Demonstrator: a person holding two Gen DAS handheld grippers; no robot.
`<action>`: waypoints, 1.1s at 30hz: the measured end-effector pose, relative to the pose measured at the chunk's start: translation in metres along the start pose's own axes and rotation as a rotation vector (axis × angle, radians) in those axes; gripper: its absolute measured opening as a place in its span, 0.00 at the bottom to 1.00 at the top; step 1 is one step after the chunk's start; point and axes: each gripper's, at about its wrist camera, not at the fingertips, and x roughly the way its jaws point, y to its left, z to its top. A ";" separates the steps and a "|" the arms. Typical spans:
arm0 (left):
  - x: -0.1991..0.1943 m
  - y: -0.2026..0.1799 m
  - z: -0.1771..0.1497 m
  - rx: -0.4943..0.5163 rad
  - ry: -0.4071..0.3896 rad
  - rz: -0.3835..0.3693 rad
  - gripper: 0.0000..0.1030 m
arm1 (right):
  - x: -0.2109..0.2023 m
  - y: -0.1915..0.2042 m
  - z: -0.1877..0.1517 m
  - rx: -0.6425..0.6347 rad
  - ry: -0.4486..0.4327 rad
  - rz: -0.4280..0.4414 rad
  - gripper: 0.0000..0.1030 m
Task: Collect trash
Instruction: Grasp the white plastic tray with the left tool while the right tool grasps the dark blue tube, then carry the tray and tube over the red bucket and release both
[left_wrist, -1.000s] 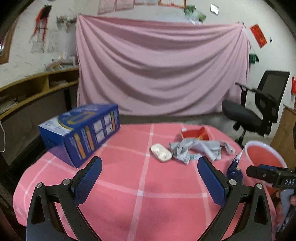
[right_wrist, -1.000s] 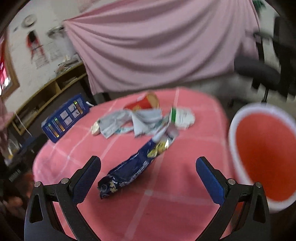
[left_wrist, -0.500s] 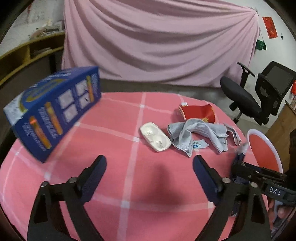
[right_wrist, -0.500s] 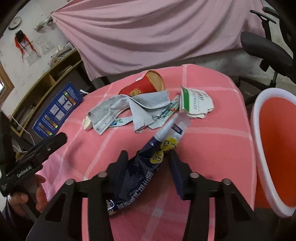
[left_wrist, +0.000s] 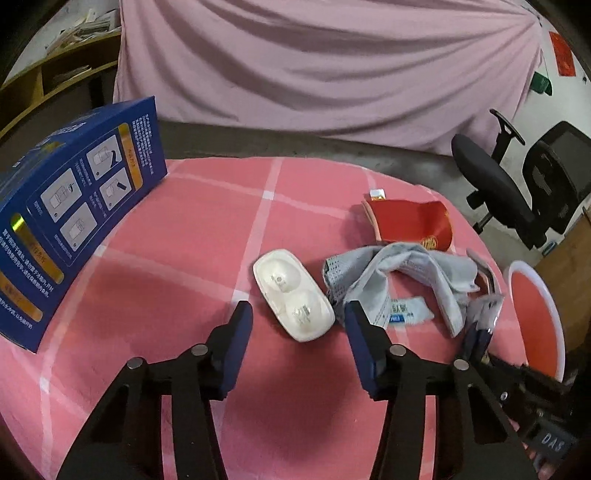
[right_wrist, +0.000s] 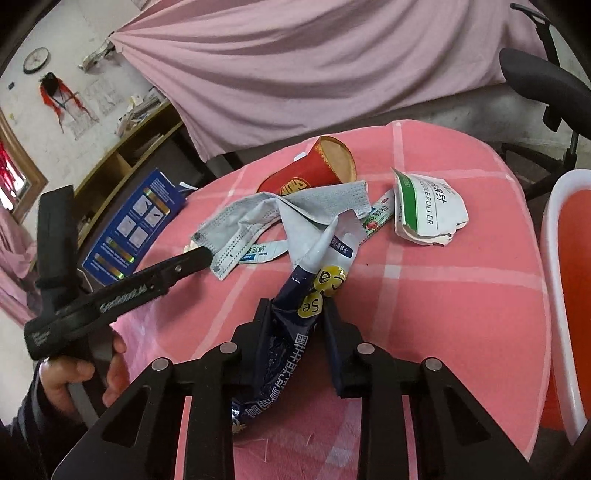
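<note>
Trash is scattered across the round table under its pink checked cloth (left_wrist: 207, 229). In the left wrist view, going left to right: a tall blue carton (left_wrist: 70, 221) with printed diagrams fills the left edge, a glossy white moulded plastic tray (left_wrist: 293, 297) with two hollows lies at the centre, a crumpled grey face mask (left_wrist: 402, 280) sprawls right of it with a small printed sachet (left_wrist: 404, 310) tucked beneath, a squashed red paper cup (left_wrist: 410, 225) lies on its side behind, and an orange bin with a white rim (left_wrist: 554, 321) stands at the right edge. The left gripper (left_wrist: 295, 343) has just been closing; its blue pads (left_wrist: 236, 350) sit either side of the near end of the tray without touching it, so nothing is held.

The right wrist view shows what the other mostly hides: a dark blue crinkly snack wrapper (right_wrist: 284, 347) with yellow spots, lower centre, pinched between the pads of the right gripper (right_wrist: 295, 321), whose jaws have just been closing onto it. A torn white packet with green print (right_wrist: 424, 210) lies upper right of centre, just beside the mask (right_wrist: 295, 210). At lower left, a hand (right_wrist: 77, 380) grips the handle of the other tool. An office chair (left_wrist: 517, 184) stands beyond the table against the pink draped sheet (left_wrist: 325, 66).
</note>
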 end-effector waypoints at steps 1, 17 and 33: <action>0.000 0.001 0.001 0.000 0.001 -0.003 0.38 | 0.000 0.000 0.000 0.002 0.000 0.002 0.24; -0.031 -0.003 -0.033 0.032 -0.040 -0.055 0.25 | -0.007 0.000 -0.006 -0.005 -0.006 0.040 0.23; -0.112 -0.059 -0.074 0.142 -0.336 -0.085 0.25 | -0.084 -0.001 -0.024 -0.036 -0.351 0.080 0.23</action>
